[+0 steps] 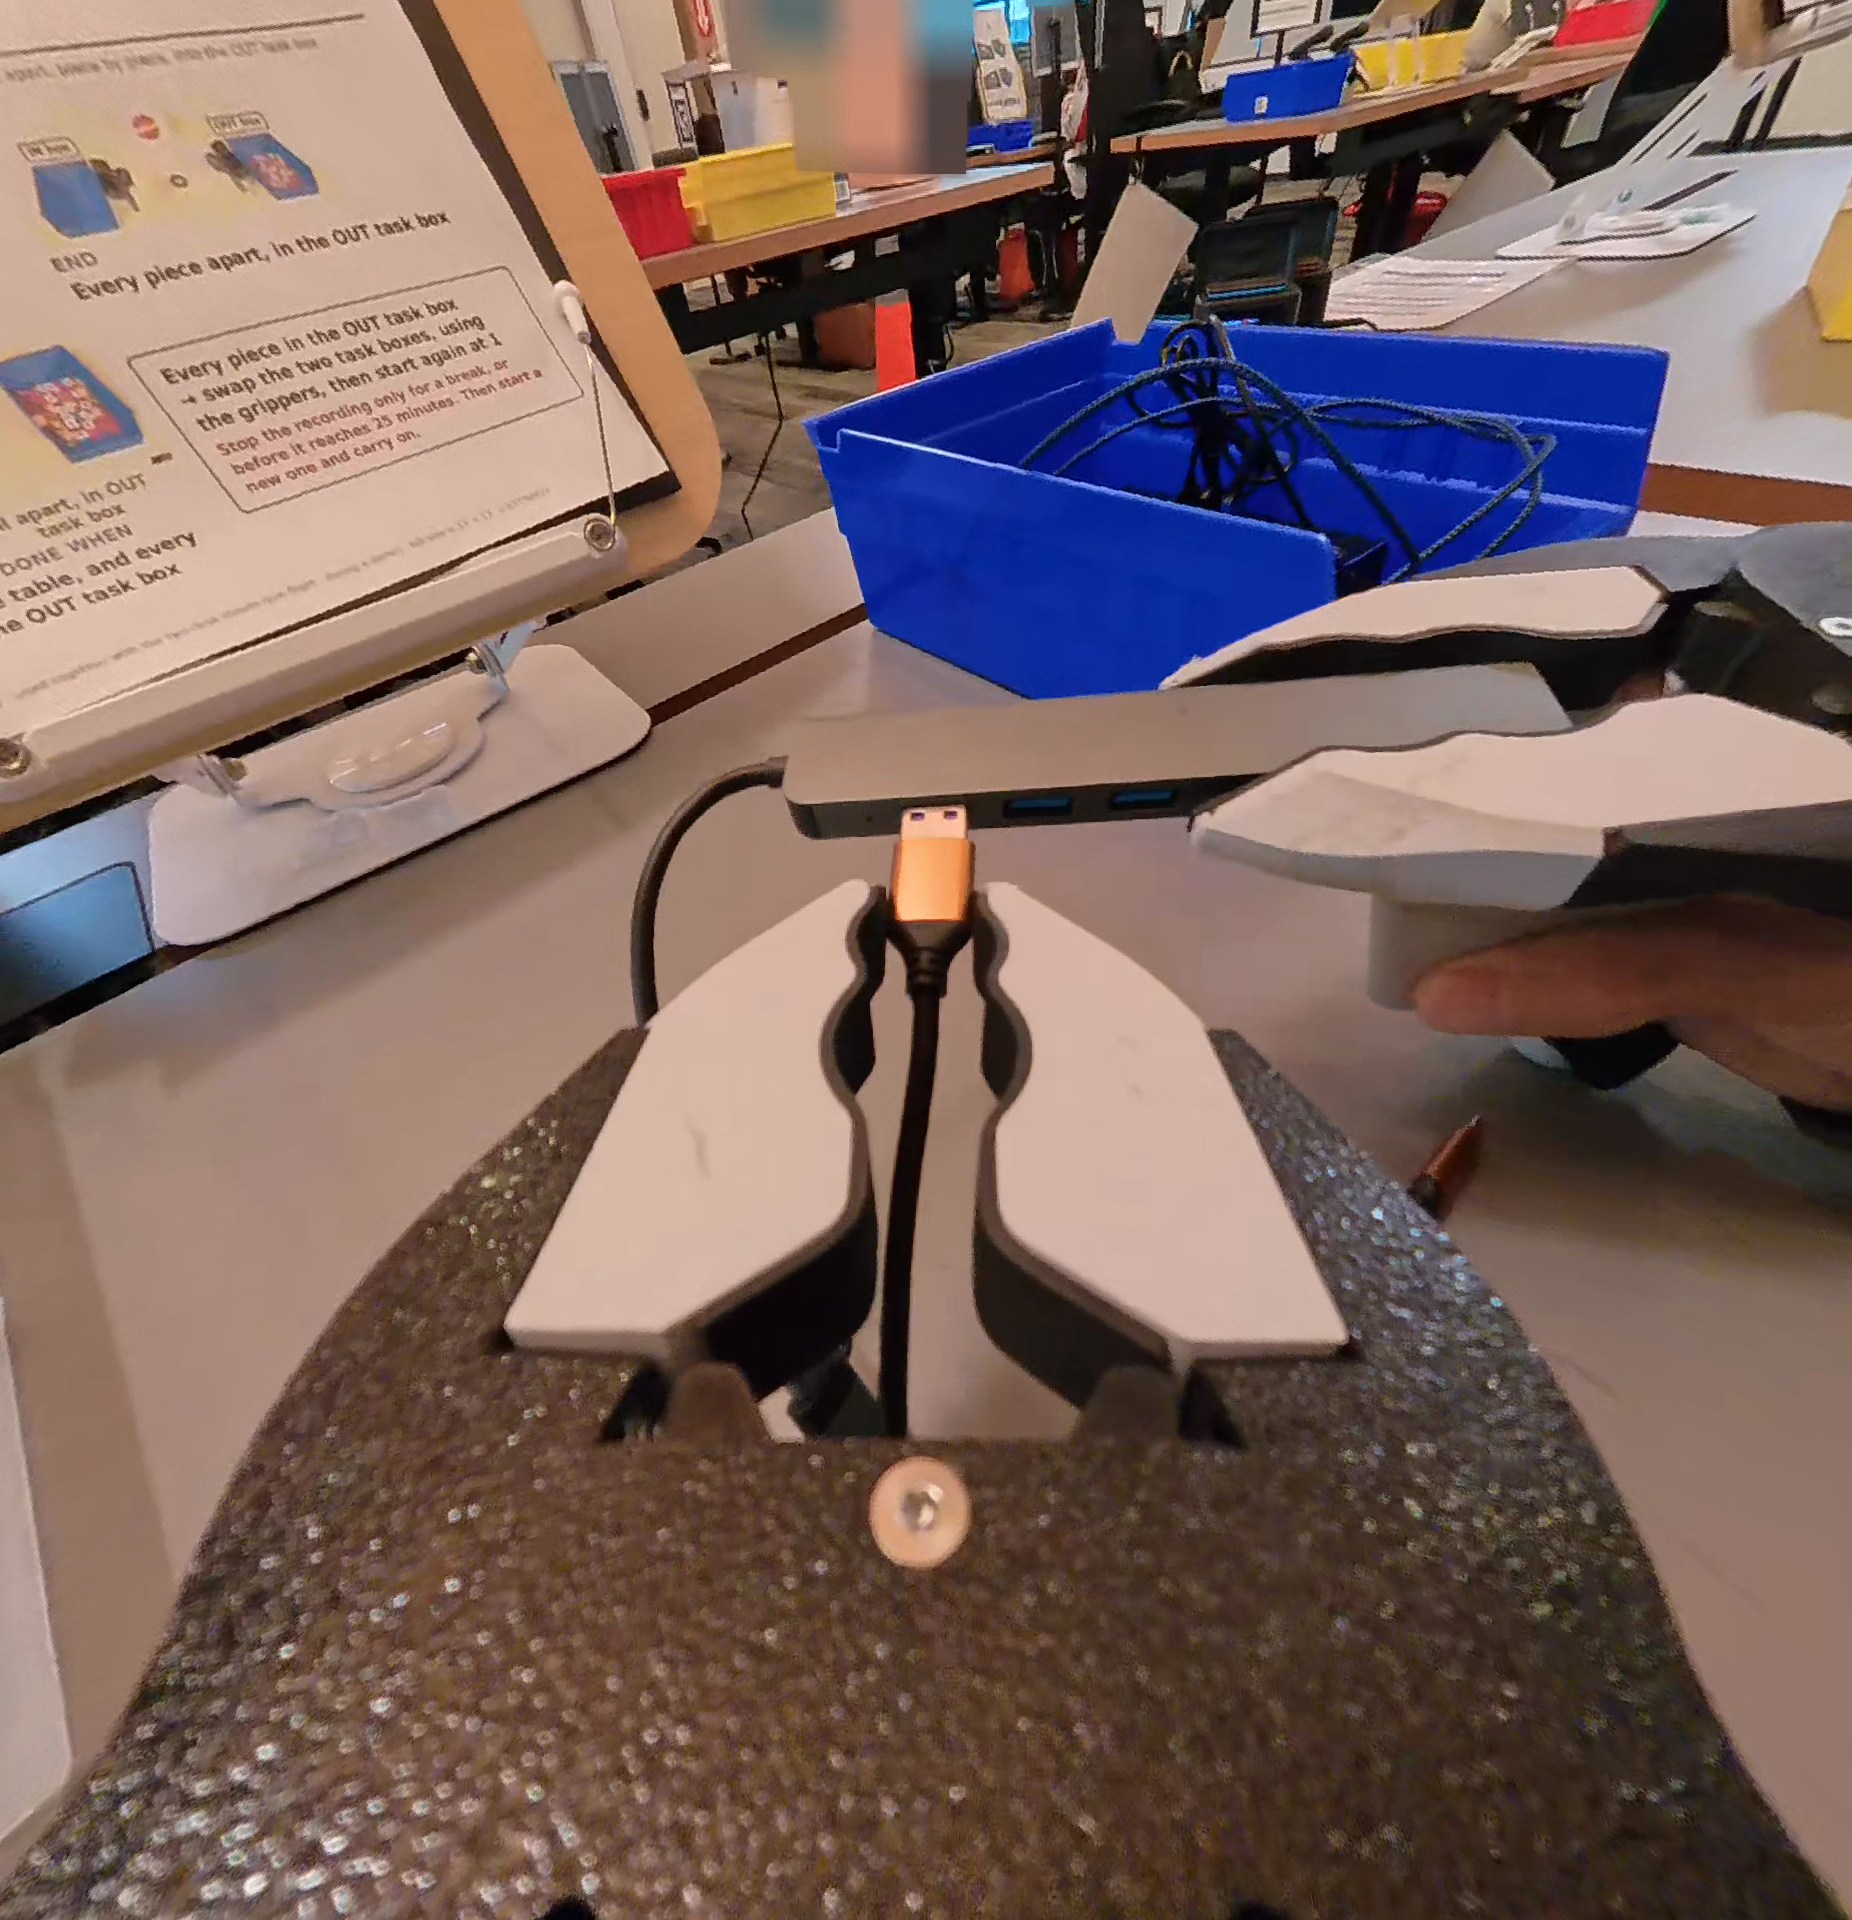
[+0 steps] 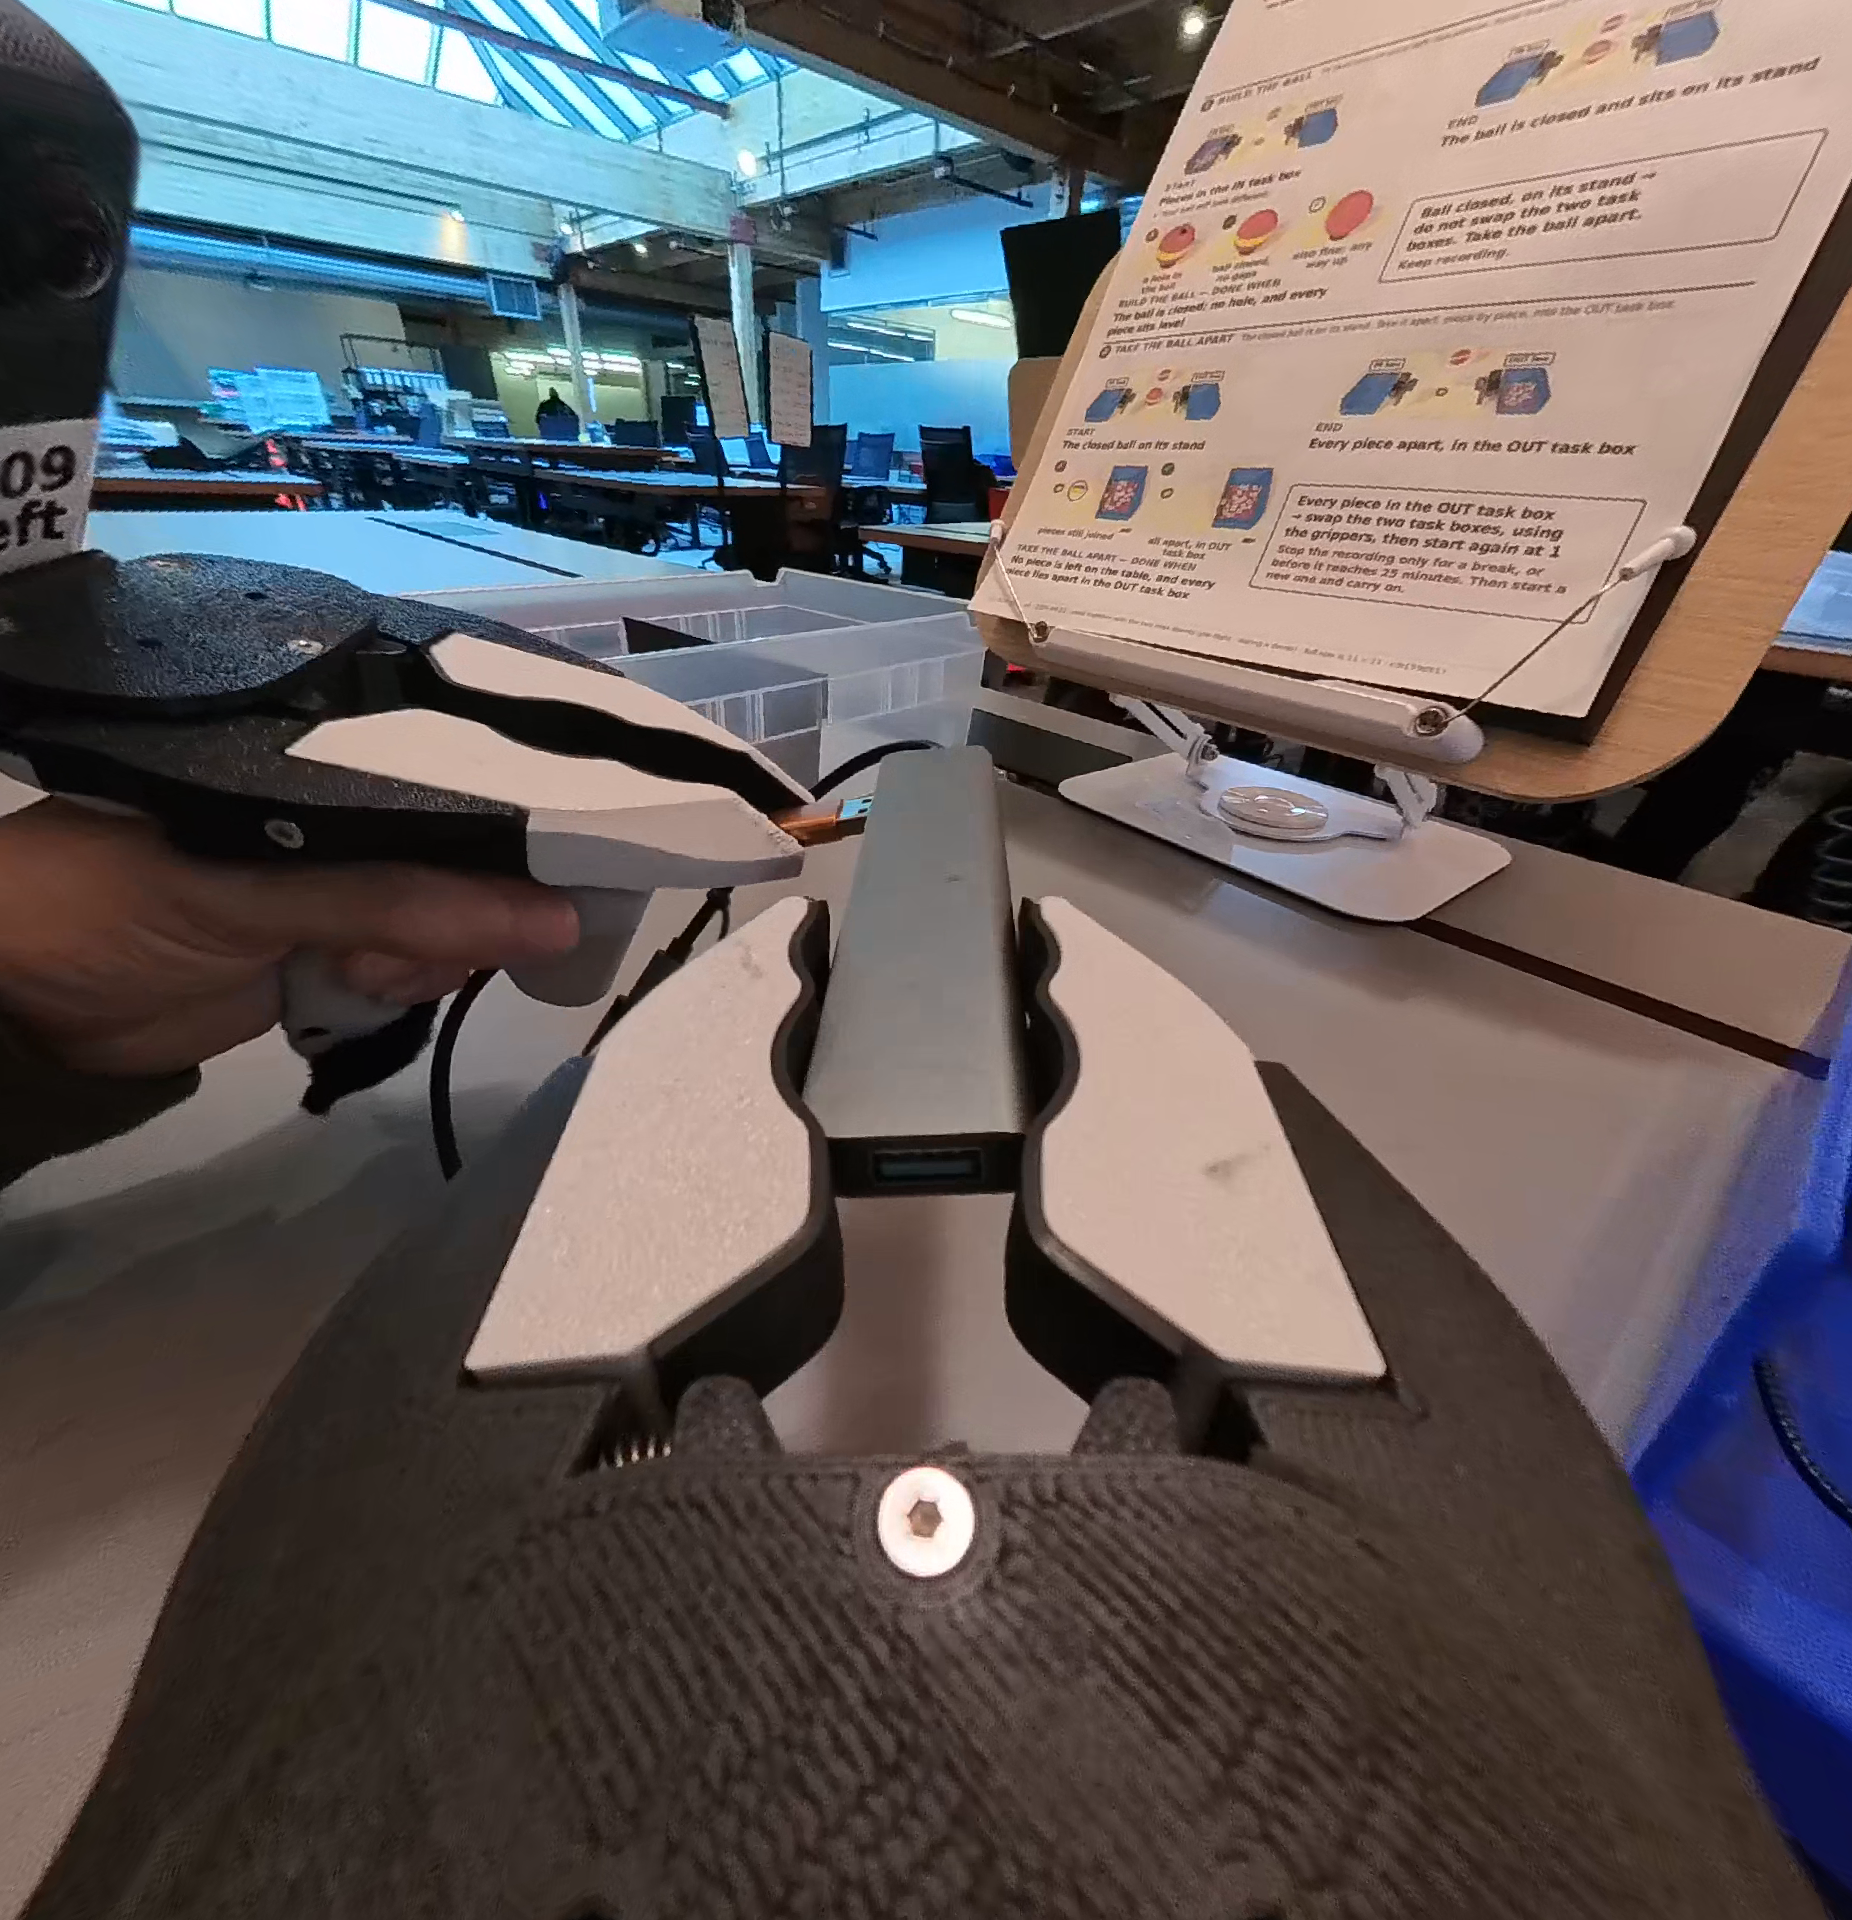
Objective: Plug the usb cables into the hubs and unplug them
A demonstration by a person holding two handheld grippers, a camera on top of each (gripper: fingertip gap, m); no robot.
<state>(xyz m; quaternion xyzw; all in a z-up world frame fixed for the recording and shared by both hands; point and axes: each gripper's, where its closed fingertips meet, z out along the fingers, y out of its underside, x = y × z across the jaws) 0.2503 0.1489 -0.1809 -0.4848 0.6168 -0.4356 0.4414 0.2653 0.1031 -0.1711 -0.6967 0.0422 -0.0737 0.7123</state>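
Two grippers are engaged: the left gripper (image 1: 930, 902) is clamped on the orange USB plug (image 1: 932, 868), the right gripper (image 2: 924, 914) on the grey hub (image 2: 927, 935). The plug tip is held against the hub's port row, above the table (image 1: 278, 1091), with the blue bin (image 1: 1057, 582) at 1 o'clock.

Printed matter in view

A printed instruction sheet (image 2: 1421, 343) with pictures and boxed text rests on a wooden stand (image 2: 1732, 665) on the table (image 1: 1524, 1455); a white printed label (image 2: 23, 499) wraps the left gripper (image 2: 787, 821).
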